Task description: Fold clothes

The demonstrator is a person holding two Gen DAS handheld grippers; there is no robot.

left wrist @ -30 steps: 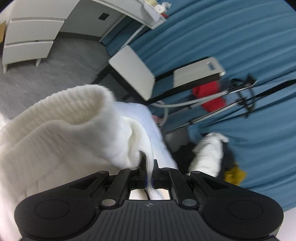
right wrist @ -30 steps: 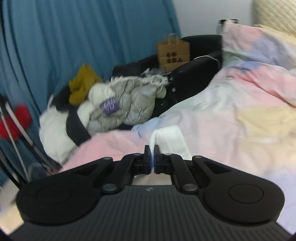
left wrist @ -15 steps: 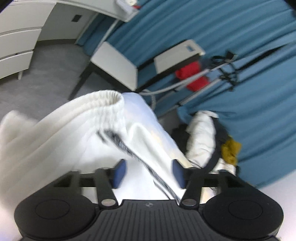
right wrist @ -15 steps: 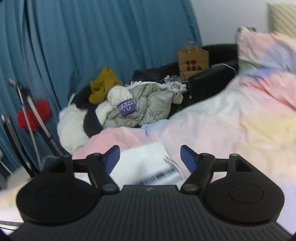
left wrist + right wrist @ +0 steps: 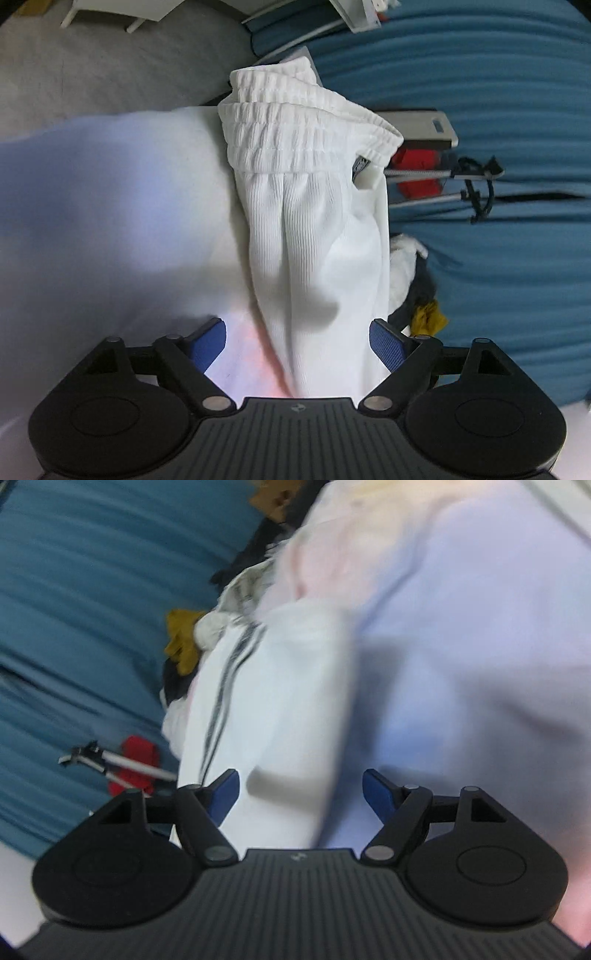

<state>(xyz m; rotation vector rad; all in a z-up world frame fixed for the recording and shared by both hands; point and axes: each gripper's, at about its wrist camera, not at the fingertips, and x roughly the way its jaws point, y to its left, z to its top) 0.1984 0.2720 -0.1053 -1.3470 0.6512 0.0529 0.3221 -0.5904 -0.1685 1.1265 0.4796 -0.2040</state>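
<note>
White ribbed pants [image 5: 314, 229] lie on the pastel bed cover [image 5: 110, 206] right ahead of the left gripper [image 5: 297, 341], fabric between its blue pads untouched, jaws spread and opening; right gripper [image 5: 301, 794] likewise spread and opening over the same garment, not pinching. Left view shows the elastic waistband [image 5: 295, 136] at the bed's far edge; the blurred right view shows dark side stripes [image 5: 225, 679]. Blue curtain [image 5: 498, 92], tripod [image 5: 461, 177], and clothes pile [image 5: 192, 635] beyond.
</note>
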